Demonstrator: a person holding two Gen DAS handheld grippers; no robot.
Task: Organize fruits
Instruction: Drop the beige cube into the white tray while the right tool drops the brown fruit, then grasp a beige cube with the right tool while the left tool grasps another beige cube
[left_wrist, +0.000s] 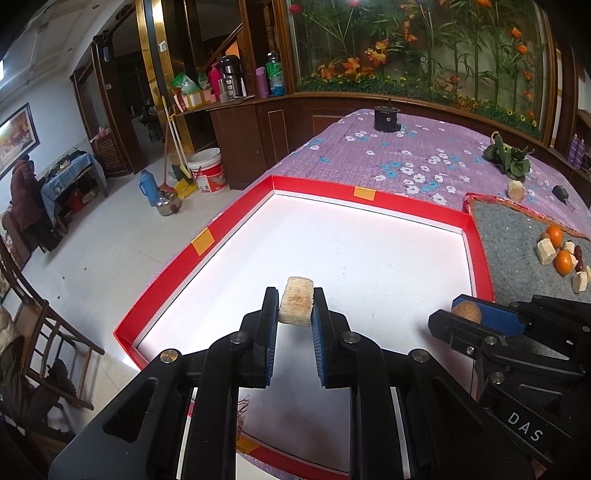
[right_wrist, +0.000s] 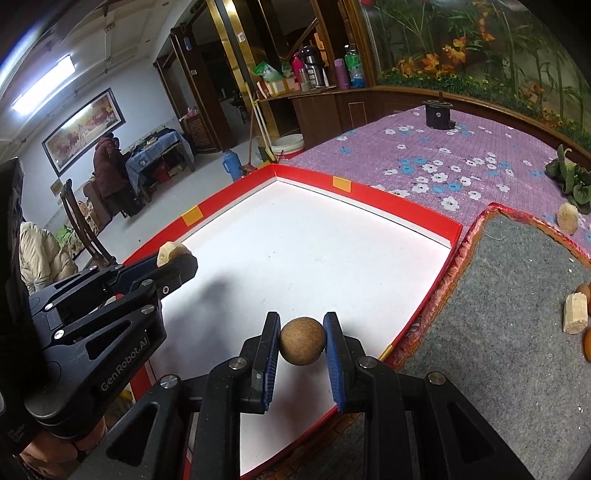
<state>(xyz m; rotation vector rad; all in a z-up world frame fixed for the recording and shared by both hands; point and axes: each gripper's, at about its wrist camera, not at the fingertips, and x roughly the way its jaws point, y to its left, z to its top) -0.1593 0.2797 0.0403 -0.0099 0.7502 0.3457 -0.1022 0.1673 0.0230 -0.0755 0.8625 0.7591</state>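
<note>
My left gripper (left_wrist: 295, 306) is shut on a pale beige fibrous chunk (left_wrist: 296, 301), held over the white floor of a red-rimmed tray (left_wrist: 417, 204). From the right wrist view the same gripper (right_wrist: 177, 258) shows at left with the chunk (right_wrist: 170, 252) in its tips. My right gripper (right_wrist: 302, 341) is shut on a round brown fruit (right_wrist: 303, 340), above the tray's right part near its rim (right_wrist: 406, 208). In the left wrist view that gripper (left_wrist: 461, 314) enters from the right, with the brown fruit (left_wrist: 467, 311) between its pads.
A grey felt mat (left_wrist: 517, 243) right of the tray carries oranges (left_wrist: 554, 235), pale chunks (left_wrist: 546, 251) and red dates. On the purple flowered cloth lie a leafy green vegetable (left_wrist: 508, 157), another beige piece (left_wrist: 516, 191) and a black cylinder (left_wrist: 386, 118). A person stands at a far table (right_wrist: 110, 166).
</note>
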